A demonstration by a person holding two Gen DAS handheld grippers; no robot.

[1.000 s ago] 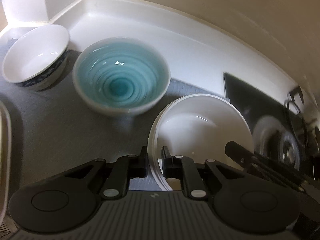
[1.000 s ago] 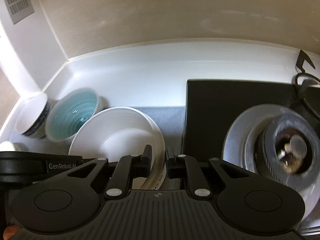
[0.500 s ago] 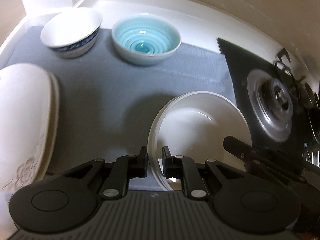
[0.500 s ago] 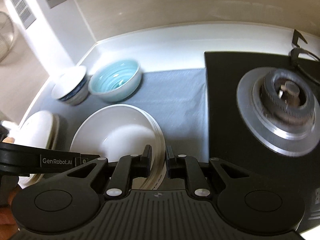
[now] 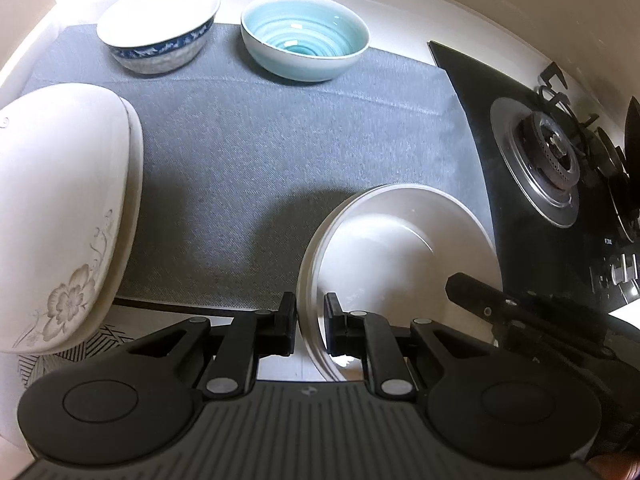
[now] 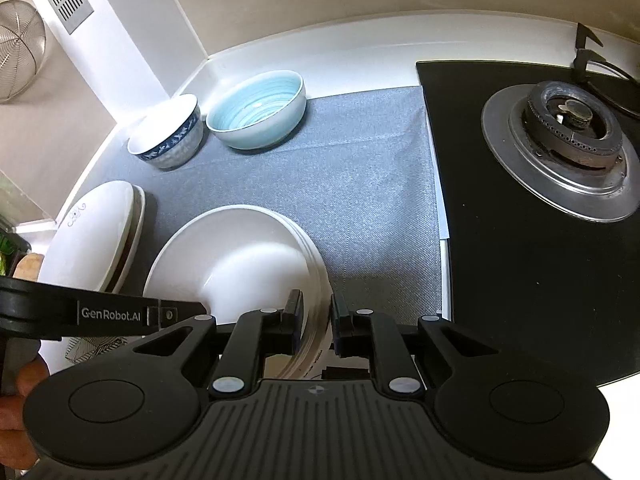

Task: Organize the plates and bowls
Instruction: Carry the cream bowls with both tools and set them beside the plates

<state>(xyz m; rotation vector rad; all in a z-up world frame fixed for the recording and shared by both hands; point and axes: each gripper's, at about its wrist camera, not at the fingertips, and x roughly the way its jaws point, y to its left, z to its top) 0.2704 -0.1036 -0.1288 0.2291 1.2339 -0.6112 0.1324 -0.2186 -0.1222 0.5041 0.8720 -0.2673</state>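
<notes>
Both grippers hold one stack of white deep plates [image 5: 400, 248] by its rim, above the grey mat [image 5: 280, 152]. My left gripper [image 5: 310, 326] is shut on the stack's left rim. My right gripper [image 6: 314, 322] is shut on the right rim of the stack [image 6: 240, 264]. A blue-patterned white bowl [image 5: 160, 32] and a light blue bowl [image 5: 306, 36] stand at the back of the mat. A white floral dish stack [image 5: 60, 208] lies at the left; it also shows in the right wrist view [image 6: 94, 236].
A black gas hob with a burner [image 6: 560, 140] lies to the right of the mat. The white counter's raised back edge [image 6: 360, 44] and the wall run behind the bowls. A metal strainer [image 6: 18, 48] hangs at the far left.
Both grippers have pulled back and up with the plate stack, away from the back wall. The two bowls now look farther off, and the floral dishes have come into view at the left.
</notes>
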